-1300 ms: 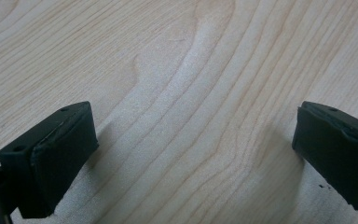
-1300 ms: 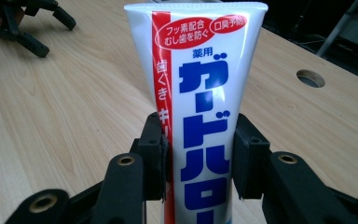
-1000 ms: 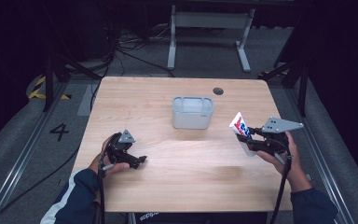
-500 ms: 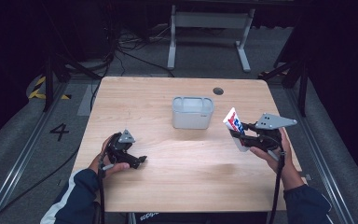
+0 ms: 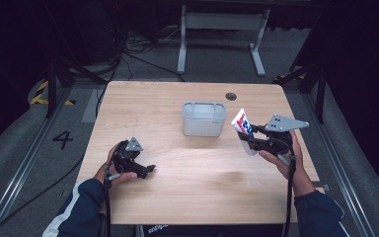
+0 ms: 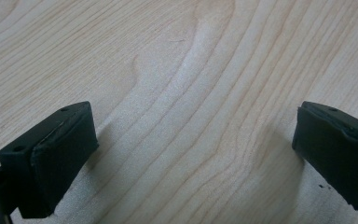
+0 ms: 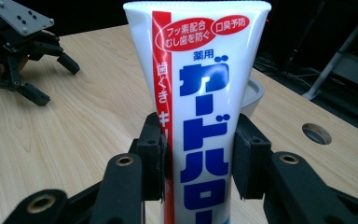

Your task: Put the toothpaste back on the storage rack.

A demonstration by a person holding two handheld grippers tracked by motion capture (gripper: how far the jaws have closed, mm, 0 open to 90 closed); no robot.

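While the toothpaste tube (image 7: 204,107) sits clamped upright-ish in the right gripper (image 5: 250,140), crimped flat end up and leaning a bit toward 11 o'clock, it's held in the air over the table's (image 5: 197,197) 3 o'clock edge, just beside the grey bin (image 5: 204,119) that's at table centre. Looks like the job is dropping the tube into that bin, so my take: carry it toward 9 o'clock until it's properly above the opening, keep it clear of the near rim, and only then let go. The squeeze is on the lower body of the tube, both pads (image 7: 154,154) pressed flat against its sides, which seems a solid hold. Over at 7 o'clock the left gripper (image 5: 140,170) rests low at the wood, jaws spread wide apart with nothing but bare tabletop between them.
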